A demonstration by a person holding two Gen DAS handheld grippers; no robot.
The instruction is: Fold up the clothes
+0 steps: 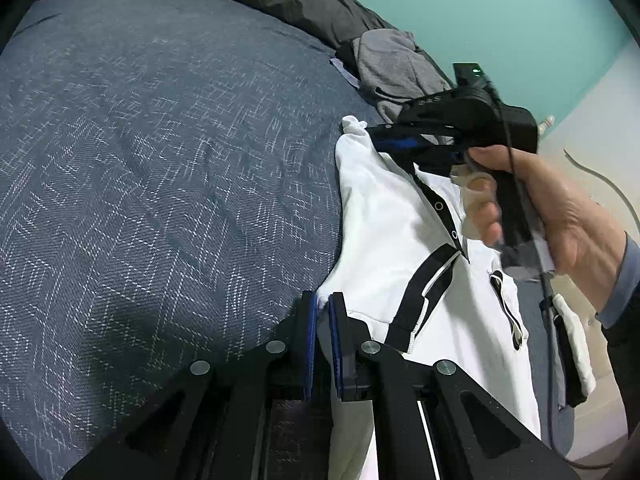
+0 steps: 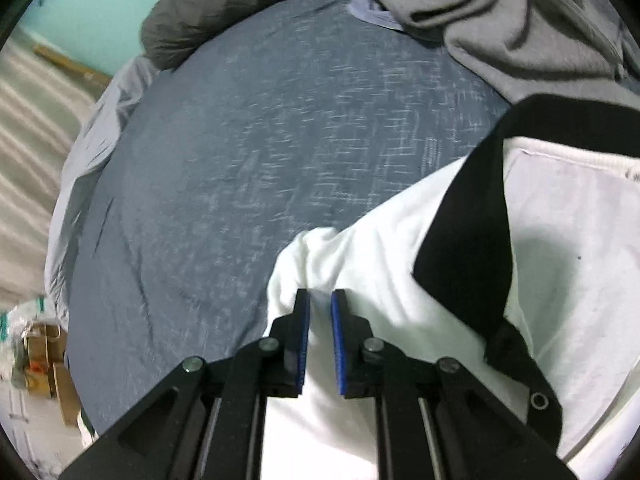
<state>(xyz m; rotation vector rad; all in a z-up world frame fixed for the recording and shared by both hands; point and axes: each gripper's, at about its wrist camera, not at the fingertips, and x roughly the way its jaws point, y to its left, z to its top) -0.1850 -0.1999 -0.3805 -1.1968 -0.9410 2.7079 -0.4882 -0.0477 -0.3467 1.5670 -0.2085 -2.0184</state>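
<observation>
The right tool point(image 2: 320, 300) pinches white shirt point(image 2: 380, 248) fabric above the blue bedspread point(image 2: 260, 140).

blue bedspread point(image 1: 160, 160), teal wall point(image 1: 500, 20), cardboard box point(image 2: 48, 344)

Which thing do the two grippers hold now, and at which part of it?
Both hold the white shirt. The left gripper pinches its white edge, low on one side. The right gripper pinches a bunched white corner near the black collar.
</observation>
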